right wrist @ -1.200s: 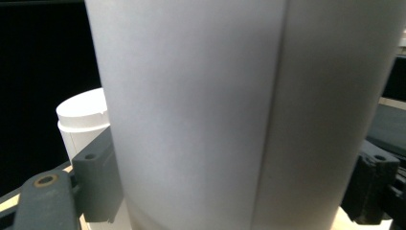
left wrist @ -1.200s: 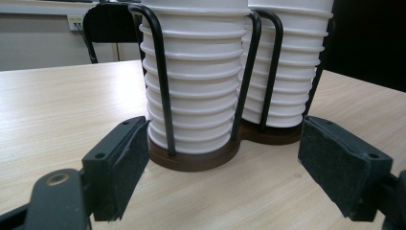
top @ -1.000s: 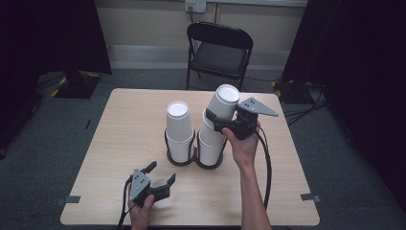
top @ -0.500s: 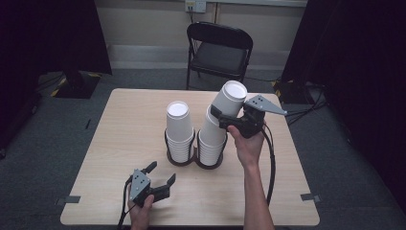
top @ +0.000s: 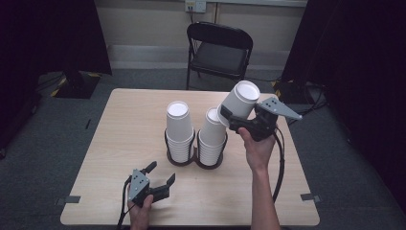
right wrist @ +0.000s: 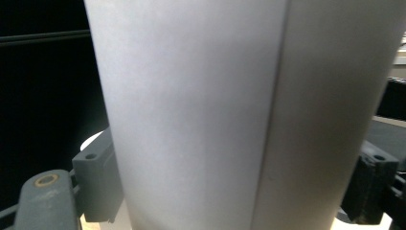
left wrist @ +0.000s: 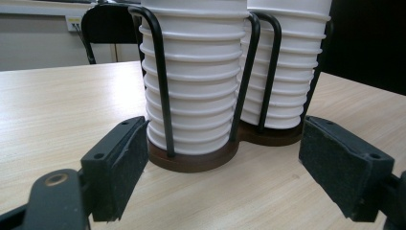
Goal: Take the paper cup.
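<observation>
Wooden table, cup stacks in rack, right tongs gripping cup, left tongs wide.

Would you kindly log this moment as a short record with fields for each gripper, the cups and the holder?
right gripper: shut on a white paper cup, tilted, lifted clear of the right stack
left gripper: open, low on the table, jaws facing the holder
left stack: upside-down cups, upright
holder: black wire, two round brown bases
</observation>
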{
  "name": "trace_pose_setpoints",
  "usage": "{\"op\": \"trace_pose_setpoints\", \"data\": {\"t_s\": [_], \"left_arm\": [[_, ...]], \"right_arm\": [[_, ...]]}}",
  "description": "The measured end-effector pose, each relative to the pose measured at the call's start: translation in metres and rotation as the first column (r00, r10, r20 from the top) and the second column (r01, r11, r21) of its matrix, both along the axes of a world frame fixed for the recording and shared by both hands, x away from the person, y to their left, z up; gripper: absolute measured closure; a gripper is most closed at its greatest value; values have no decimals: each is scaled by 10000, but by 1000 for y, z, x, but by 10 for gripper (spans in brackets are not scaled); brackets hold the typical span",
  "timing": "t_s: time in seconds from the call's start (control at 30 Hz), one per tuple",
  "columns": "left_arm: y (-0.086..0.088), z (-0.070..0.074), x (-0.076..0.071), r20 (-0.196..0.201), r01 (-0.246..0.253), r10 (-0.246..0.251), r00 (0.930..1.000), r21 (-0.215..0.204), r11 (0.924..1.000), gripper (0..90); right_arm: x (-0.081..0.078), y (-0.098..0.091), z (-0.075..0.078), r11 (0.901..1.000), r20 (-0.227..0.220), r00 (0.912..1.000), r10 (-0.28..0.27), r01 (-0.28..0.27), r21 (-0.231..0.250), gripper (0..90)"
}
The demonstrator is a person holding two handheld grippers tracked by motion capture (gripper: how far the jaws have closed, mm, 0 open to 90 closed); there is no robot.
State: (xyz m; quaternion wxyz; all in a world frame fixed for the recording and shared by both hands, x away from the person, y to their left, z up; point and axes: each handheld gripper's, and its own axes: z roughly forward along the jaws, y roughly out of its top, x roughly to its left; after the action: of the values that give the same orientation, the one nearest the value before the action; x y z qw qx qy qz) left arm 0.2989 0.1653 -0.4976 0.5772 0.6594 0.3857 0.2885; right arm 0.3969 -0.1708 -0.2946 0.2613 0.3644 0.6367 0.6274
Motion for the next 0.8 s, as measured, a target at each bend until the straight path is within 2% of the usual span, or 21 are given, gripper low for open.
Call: {"op": "trace_pose_setpoints", "data": {"t_s": [0.1, 0.2, 0.4, 0.57, 0.63, 0.7, 0.73, 0.77, 0.8], "left_arm": [[0, 0, 0, -31, -17, 17, 10000, -11, 10000, 174], [1, 0, 0, -45, -118, 118, 9999, -64, 9999, 174], [3, 0, 2, -274, -202, 194, 9994, -283, 9994, 175], [3, 0, 3, -427, -79, 65, 9991, -327, 9994, 174], [4, 1, 4, -437, 129, -147, 9989, -426, 9990, 173], [3, 1, 4, -533, 136, -159, 9985, -446, 9989, 184], [3, 1, 4, -533, 136, -159, 9985, -446, 9989, 198], [4, 2, 5, -628, 137, -171, 9979, -539, 9985, 205], [4, 2, 5, -628, 137, -171, 9979, -539, 9985, 205]], "right_arm": [[-4, -6, -1, 9998, -2, 9998, -184, 184, -92, 142], [-10, -14, -3, 9996, -75, 9996, -280, 280, 63, 142], [-20, -28, -11, 9985, -468, 9975, -525, 532, 133, 144], [-31, -35, -22, 9976, -669, 9957, -639, 654, 207, 144], [-35, -37, -27, 9975, -780, 9947, -664, 682, 208, 145], [-39, -40, -38, 9965, -1077, 9917, -705, 748, 364, 145], [-39, -40, -38, 9965, -1077, 9917, -705, 748, 364, 145], [-42, -41, -46, 9959, -1292, 9889, -738, 798, 421, 145], [-42, -41, -46, 9959, -1292, 9889, -738, 798, 421, 145]]}}
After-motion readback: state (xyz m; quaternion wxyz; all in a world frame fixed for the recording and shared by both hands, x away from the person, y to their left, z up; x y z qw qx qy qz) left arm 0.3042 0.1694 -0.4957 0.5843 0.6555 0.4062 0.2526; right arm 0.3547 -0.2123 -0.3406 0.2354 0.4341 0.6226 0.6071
